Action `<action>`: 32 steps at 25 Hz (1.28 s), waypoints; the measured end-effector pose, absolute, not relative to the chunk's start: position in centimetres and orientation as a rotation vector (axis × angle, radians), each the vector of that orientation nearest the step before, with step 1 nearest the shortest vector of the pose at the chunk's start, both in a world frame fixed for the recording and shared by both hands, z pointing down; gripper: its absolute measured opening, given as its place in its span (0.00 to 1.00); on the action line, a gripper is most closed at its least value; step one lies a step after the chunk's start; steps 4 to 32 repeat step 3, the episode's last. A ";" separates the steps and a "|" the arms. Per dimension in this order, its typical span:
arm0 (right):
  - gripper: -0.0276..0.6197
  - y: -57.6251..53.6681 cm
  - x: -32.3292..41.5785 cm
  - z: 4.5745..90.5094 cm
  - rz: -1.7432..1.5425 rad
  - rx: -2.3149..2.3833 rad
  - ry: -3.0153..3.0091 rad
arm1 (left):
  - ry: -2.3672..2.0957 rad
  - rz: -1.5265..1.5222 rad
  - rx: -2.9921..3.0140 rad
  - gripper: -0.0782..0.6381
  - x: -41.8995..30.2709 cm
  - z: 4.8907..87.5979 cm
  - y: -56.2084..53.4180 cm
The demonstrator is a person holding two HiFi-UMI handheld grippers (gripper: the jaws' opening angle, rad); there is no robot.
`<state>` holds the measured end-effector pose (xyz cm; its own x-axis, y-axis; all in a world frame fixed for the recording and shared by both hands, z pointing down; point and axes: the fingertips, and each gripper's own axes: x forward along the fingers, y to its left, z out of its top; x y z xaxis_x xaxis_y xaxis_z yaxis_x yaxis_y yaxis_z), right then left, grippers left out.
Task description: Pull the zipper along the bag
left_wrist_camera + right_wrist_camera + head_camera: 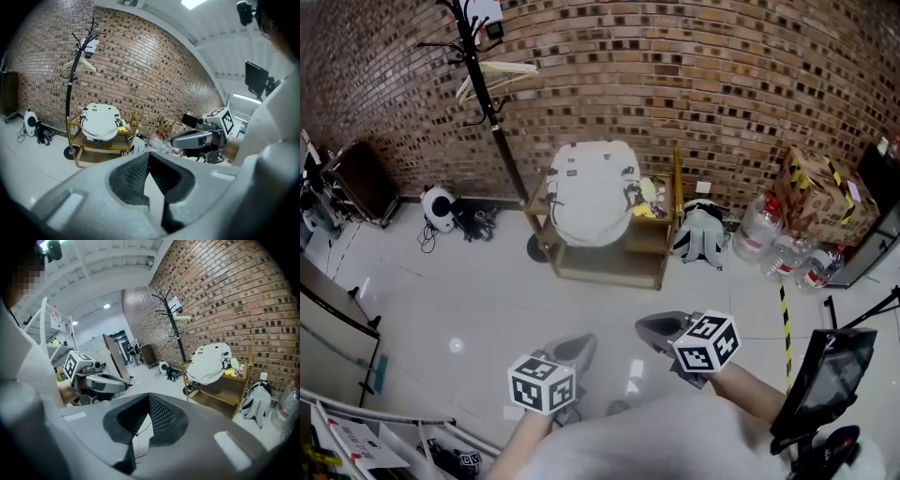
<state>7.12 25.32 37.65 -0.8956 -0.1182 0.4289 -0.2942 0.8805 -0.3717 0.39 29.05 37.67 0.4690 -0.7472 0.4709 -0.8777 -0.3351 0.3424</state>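
Note:
A white bag (592, 192) lies on the top shelf of a wooden cart (609, 253) against the brick wall, far from both grippers. My left gripper (577, 349) and right gripper (652, 328) hang side by side over the floor, several steps short of the cart. Both are shut with nothing between the jaws. In the left gripper view the jaws (149, 154) meet at their tips, with the bag (100, 122) beyond them at the left. The right gripper view shows its jaws (149, 395) touching too, and the bag (209, 363) at the right.
A black coat rack (483, 84) stands left of the cart. A grey backpack (700, 234), water bottles (773, 248) and a taped cardboard box (820, 197) sit to its right. A monitor (825, 375) stands at my right, a desk edge (337, 309) at my left.

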 end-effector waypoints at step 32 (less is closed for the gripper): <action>0.04 25.8 7.3 38.2 0.620 0.297 -2.642 | -1.338 0.315 2.164 0.11 0.8 37.9 29.1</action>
